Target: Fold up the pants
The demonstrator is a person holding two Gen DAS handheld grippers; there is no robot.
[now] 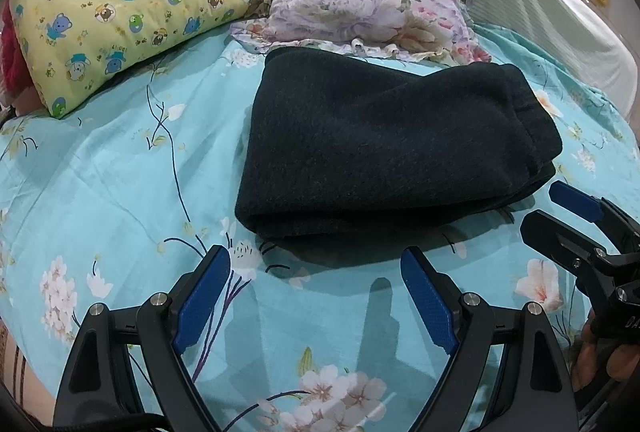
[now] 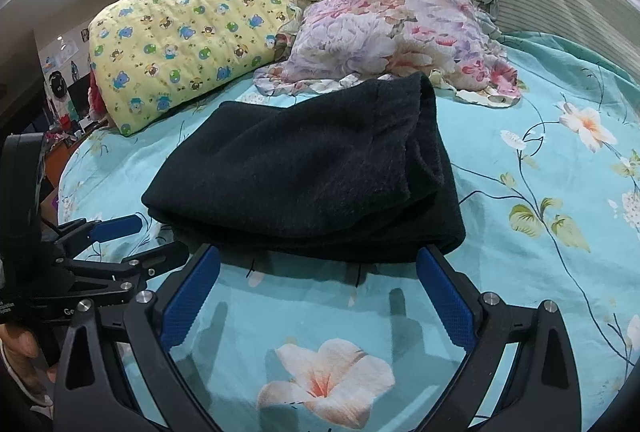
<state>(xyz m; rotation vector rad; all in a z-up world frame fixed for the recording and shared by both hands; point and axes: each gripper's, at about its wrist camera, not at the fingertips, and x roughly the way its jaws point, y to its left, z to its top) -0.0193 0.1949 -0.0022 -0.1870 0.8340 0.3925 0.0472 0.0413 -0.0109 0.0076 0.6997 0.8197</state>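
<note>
Left wrist view: black pants [image 1: 384,152] lie folded on the bed [image 1: 100,192] at twelve o'clock; left gripper [image 1: 316,272] and right gripper [image 2: 318,268] jaws released, empty. Snagging an edge could undo the stack.

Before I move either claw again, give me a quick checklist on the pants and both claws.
1. Left claw open and holding nothing: ok.
2. Right claw open and holding nothing: ok.
3. Pants folded into a compact stack on the bedsheet: ok.
4. Both claws apart from the pants, hovering just short of the near folded edge: ok.
5. Layers squared up: not ok, the right-hand edges sit staggered in the right wrist view.
6. Far edge clear of the floral pillow: cannot tell, it lies close to the ruffle.
</note>
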